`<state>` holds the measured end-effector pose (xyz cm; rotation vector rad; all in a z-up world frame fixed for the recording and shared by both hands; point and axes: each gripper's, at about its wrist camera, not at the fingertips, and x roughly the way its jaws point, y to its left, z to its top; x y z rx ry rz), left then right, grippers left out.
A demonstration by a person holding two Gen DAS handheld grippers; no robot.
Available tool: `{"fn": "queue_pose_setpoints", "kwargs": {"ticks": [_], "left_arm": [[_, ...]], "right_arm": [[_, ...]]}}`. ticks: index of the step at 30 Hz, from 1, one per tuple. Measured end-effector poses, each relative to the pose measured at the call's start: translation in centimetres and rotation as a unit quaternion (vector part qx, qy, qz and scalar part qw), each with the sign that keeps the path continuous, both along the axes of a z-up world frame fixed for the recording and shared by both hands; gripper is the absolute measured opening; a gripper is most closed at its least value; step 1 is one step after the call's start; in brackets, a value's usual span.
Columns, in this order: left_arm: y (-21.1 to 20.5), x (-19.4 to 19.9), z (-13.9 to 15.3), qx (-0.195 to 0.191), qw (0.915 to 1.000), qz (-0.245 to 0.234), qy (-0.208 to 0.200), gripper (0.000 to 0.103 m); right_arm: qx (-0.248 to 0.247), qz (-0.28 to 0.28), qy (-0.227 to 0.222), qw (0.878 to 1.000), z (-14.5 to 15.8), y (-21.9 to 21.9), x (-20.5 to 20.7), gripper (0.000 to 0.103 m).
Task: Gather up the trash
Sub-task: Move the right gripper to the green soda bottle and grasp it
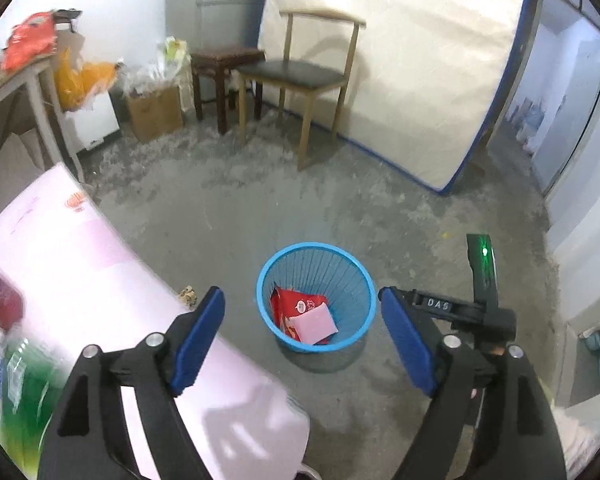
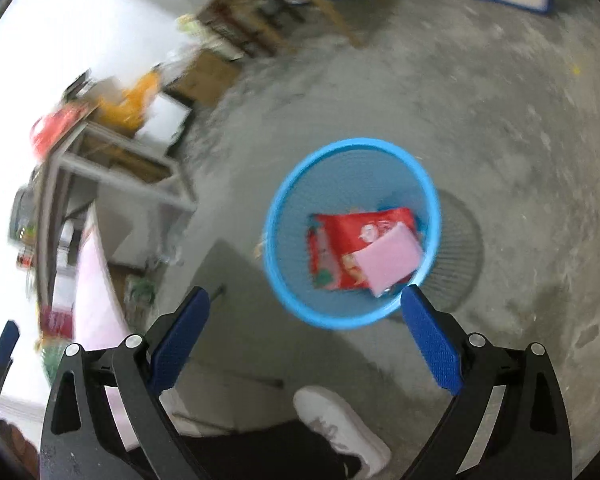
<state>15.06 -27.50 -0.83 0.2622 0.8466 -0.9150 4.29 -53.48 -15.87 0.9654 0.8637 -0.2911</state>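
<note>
A blue slatted waste basket (image 1: 269,264) stands on the grey floor, also in the right wrist view (image 2: 284,200). Inside lie a red snack wrapper (image 1: 296,304) (image 2: 352,228) and a pink flat piece (image 1: 316,322) (image 2: 388,264). My left gripper (image 1: 302,316) is open and empty, held above and in front of the basket. My right gripper (image 2: 306,320) is open and empty, above the basket's near rim; its body shows at the right of the left wrist view (image 1: 480,308). A small crumpled scrap (image 1: 188,294) lies on the floor by the pink table.
A pink-covered table (image 1: 80,280) sits at the left with green and red packages (image 1: 16,380) on it. A wooden chair (image 1: 300,76), a dark stool (image 1: 224,64), a cardboard box (image 1: 156,112) and a leaning mattress (image 1: 400,60) stand behind. My shoe (image 2: 340,428) is below.
</note>
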Motion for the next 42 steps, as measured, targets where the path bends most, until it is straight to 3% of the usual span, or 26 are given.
{"fn": "queue_pose_setpoints", "kwargs": {"ticks": [4, 9, 14, 18, 22, 26, 29, 36, 39, 42], "left_arm": [[8.3, -2.5, 1.2, -0.028, 0.9984, 0.038, -0.033, 0.084], [18.8, -4.6, 0.9, -0.026, 0.9894, 0.129, -0.062, 0.085], [26.1, -5.1, 0.2, -0.025, 0.974, 0.201, -0.1, 0.089], [29.2, -3.0, -0.5, -0.035, 0.9606, 0.251, -0.114, 0.089], [30.6, -1.0, -1.5, -0.058, 0.9554, 0.271, -0.102, 0.089], [30.9, 0.5, -2.7, -0.086, 0.9633, 0.25, -0.047, 0.089], [30.8, 0.1, -3.4, -0.127, 0.9663, 0.224, 0.009, 0.089], [29.6, -2.8, -3.6, -0.188, 0.9711, 0.135, 0.058, 0.089], [28.9, -3.7, -3.9, -0.21, 0.9682, 0.102, 0.09, 0.089], [28.4, -4.5, -4.3, -0.217, 0.9675, 0.087, 0.096, 0.089]], "right_arm": [[-0.029, 0.065, -0.049, 0.996, 5.1, 4.1, 0.9, 0.092], [-0.038, 0.161, -0.105, 0.981, 10.0, 10.3, 4.4, 0.092], [-0.002, 0.247, -0.129, 0.96, 11.6, 17.2, 8.6, 0.092], [0.066, 0.3, -0.118, 0.944, 11.1, 22.9, 12.2, 0.092], [0.114, 0.324, -0.094, 0.935, 10.4, 27.4, 15.0, 0.09], [0.127, 0.326, -0.071, 0.934, 9.7, 29.7, 16.2, 0.09], [0.131, 0.324, -0.058, 0.935, 9.1, 30.3, 16.6, 0.09], [0.129, 0.315, -0.031, 0.94, 8.8, 31.0, 17.1, 0.09], [0.118, 0.319, -0.022, 0.94, 8.7, 32.0, 17.8, 0.09], [0.103, 0.331, -0.018, 0.938, 8.7, 32.7, 17.8, 0.086]]}}
